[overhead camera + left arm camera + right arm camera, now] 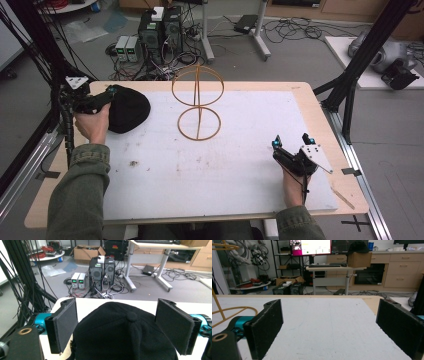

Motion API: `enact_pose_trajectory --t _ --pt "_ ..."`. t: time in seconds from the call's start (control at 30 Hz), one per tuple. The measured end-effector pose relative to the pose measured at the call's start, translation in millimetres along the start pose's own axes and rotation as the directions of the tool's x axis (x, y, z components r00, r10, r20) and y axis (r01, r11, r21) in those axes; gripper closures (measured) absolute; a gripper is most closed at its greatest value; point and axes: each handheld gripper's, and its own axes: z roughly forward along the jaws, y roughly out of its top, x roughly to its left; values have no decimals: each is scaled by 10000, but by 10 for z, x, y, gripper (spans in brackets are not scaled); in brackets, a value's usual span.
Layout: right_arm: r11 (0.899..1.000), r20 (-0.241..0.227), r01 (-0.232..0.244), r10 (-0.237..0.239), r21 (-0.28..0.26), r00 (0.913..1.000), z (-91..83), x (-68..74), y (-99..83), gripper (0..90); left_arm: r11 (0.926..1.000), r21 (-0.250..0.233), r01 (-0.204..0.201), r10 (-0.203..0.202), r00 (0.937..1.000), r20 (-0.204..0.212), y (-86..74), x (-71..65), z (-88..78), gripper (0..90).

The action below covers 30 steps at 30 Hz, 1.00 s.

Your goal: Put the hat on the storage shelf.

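Between the spread jaws of the left claw [122, 327], a black cap [125, 332]; right claw [332, 332] likewise released.

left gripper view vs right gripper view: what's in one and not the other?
Left gripper view alone: the black cap close up between the open left gripper, and two small green-lit boxes on the floor.

Right gripper view alone: the open right gripper over bare white board, part of the wire hat stand, a lit monitor and wooden drawers.

Both: the computer towers on the floor, and open jaws.
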Motion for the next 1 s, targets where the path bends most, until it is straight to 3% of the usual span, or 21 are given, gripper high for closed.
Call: enact_pose_trajectory --t 0.27,0.5,0.8,1.0 --pt "10000 -7 -20 20 3 10000 7 -3 -2 64 9962 838 -250 246 9997 58 -131 -94 160 197" --pt "10000 4 44 -44 -55 10000 12 -12 -1 64 9940 1082 -139 123 9998 151 -194 -156 233 241" --pt "10000 53 10 -10 -69 10000 13 -13 -2 64 9815 1912 -110 83 9999 145 -310 -218 337 252" --pt "10000 37 35 -35 -51 10000 15 -14 -2 64 9805 1968 11 -65 9996 270 -321 -221 346 335"
